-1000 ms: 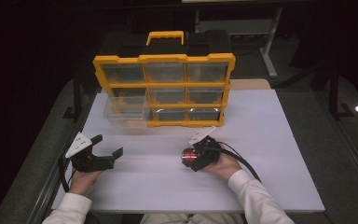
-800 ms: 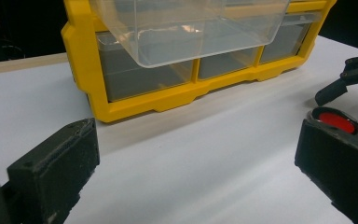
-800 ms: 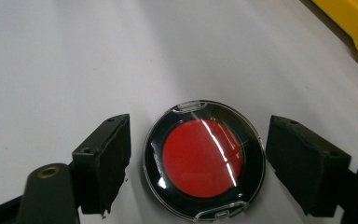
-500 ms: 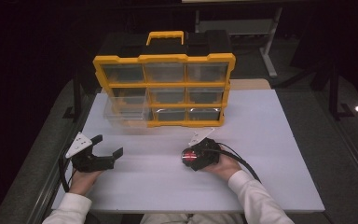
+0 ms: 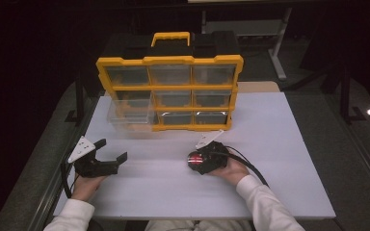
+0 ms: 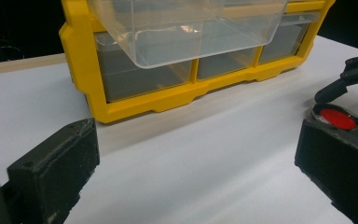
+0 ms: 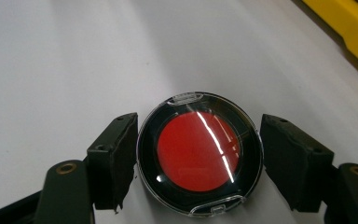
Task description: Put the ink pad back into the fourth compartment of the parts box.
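— Round red compact (image 7: 200,152) in its clear-lidded black case lay flat on the white table (image 5: 289,159), between the right gripper's (image 7: 198,163) spread jaws, ungrasped.
— So closing came next?
— Likely. The left gripper (image 5: 107,155) rested open, well apart. The clear plastic drawer (image 5: 127,116) jutted from the yellow organizer (image 5: 169,92); bare tabletop lay between.

The organizer (image 5: 169,91) blocks the table's (image 5: 279,159) far middle, and its pulled-out clear drawer (image 5: 128,115) juts over the sheet at lower left. Bare sheet lies open between the left gripper (image 5: 107,158) and the compact (image 5: 196,160), and broadly to the right.
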The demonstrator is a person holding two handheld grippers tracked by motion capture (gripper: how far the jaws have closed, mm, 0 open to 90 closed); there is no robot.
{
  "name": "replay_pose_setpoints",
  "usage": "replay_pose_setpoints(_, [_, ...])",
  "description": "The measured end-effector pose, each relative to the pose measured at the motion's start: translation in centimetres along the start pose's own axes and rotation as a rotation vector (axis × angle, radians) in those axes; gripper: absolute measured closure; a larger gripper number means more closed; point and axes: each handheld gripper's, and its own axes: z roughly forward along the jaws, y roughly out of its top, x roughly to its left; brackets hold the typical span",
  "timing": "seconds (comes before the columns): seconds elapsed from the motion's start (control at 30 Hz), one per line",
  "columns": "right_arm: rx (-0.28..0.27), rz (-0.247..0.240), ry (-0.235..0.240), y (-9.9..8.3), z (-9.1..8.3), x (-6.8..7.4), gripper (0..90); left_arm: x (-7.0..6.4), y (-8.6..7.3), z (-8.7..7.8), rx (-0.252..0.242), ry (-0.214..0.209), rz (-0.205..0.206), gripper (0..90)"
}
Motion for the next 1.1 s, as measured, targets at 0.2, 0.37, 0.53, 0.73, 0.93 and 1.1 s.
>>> replay_pose_setpoints(0.2, [-0.014,0.002,0.006,0.5,-0.7,0.0,29.1,0.0,0.0,0.0,-0.001,0.002,-0.002,0.0])
replay_pose_setpoints(0.37, [-0.020,0.001,0.014,1.0,-1.4,0.1,29.1,0.0,0.0,0.0,-0.001,0.003,-0.001,0.0])
replay_pose_setpoints(0.53, [-0.021,-0.007,0.013,1.5,-1.9,0.1,29.2,0.0,0.0,0.0,-0.001,0.003,-0.001,0.0])
replay_pose_setpoints(0.73, [-0.036,-0.018,0.016,2.5,-2.8,0.3,29.1,0.0,0.1,0.0,-0.005,0.003,-0.002,0.0])
replay_pose_setpoints(0.93, [-0.048,-0.031,0.010,3.7,-3.6,0.5,29.1,0.1,0.1,-0.1,-0.005,0.004,0.000,0.0])
replay_pose_setpoints(1.1, [-0.055,-0.039,0.005,4.3,-3.9,0.6,29.1,0.1,0.1,-0.1,-0.006,0.003,0.000,0.0])
